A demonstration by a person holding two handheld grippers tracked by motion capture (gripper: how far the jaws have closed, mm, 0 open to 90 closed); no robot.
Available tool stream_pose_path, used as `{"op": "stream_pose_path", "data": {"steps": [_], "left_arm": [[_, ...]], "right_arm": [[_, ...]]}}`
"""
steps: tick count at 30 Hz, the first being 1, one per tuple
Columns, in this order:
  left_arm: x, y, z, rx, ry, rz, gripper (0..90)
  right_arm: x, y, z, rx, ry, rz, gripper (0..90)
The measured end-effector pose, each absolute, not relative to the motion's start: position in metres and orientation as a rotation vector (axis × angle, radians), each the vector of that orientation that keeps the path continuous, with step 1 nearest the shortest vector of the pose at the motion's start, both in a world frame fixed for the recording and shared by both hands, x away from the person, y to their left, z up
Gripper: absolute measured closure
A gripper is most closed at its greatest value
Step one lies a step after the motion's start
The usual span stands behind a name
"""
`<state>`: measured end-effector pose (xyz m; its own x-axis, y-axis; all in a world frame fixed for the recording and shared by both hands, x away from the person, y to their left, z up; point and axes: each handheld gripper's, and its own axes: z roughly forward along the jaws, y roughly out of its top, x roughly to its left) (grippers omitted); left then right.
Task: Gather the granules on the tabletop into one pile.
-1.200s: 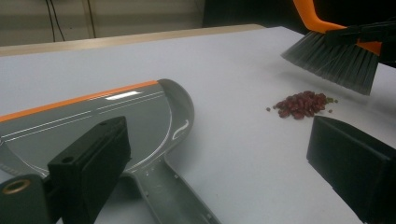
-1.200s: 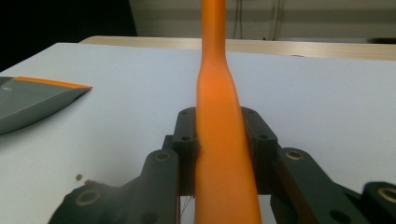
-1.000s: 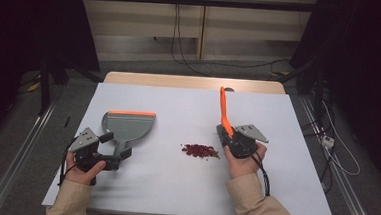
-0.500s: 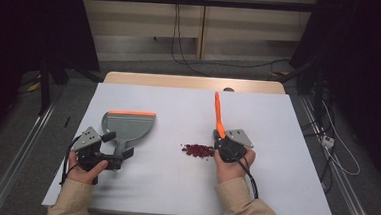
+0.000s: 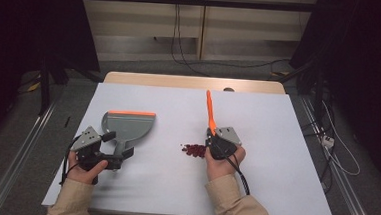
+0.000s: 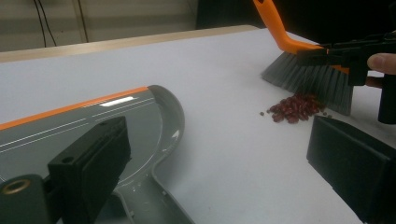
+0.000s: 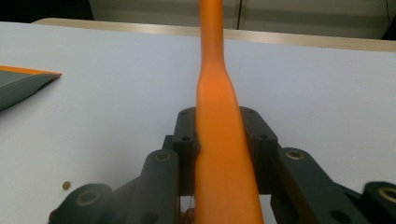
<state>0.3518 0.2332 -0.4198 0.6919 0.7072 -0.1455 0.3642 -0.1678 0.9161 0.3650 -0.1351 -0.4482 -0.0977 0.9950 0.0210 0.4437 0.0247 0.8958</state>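
Note:
A grey dustpan point(image 5: 127, 125) with an orange lip lies flat at the left of the white table point(image 5: 281, 143). My left gripper point(image 5: 117, 147) is open, its jaws set wide on either side of the dustpan's handle point(image 6: 149, 200). A small heap of dark red beans point(image 5: 194, 150) sits mid-table. My right gripper point(image 5: 215, 141) is shut on the orange handle of a brush point(image 5: 210, 111), which points away from me. In the left gripper view the brush's grey bristles point(image 6: 308, 81) rest just behind the beans point(image 6: 296, 105). The right gripper view shows the handle point(image 7: 219, 130) clamped between both jaws.
One stray bean point(image 7: 67, 185) lies apart on the table. A wooden strip point(image 5: 195, 82) runs along the table's far edge. Cables point(image 5: 336, 156) trail on the floor at the right, and metal rails point(image 5: 20, 147) lie at the left.
My right gripper has carried the brush leftward, up against the beans. The left gripper and the dustpan have stayed where they were.

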Motion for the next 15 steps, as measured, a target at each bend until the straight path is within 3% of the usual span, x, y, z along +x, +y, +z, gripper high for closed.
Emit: {"op": "stream_pose_path", "data": {"steps": [15], "left_arm": [[0.3525,0.2335,-0.4199,1.789,0.85,0.385,5.9]], "right_arm": [[0.369,-0.13,-0.4499,1.485,1.623,1.074,70.9]]}}
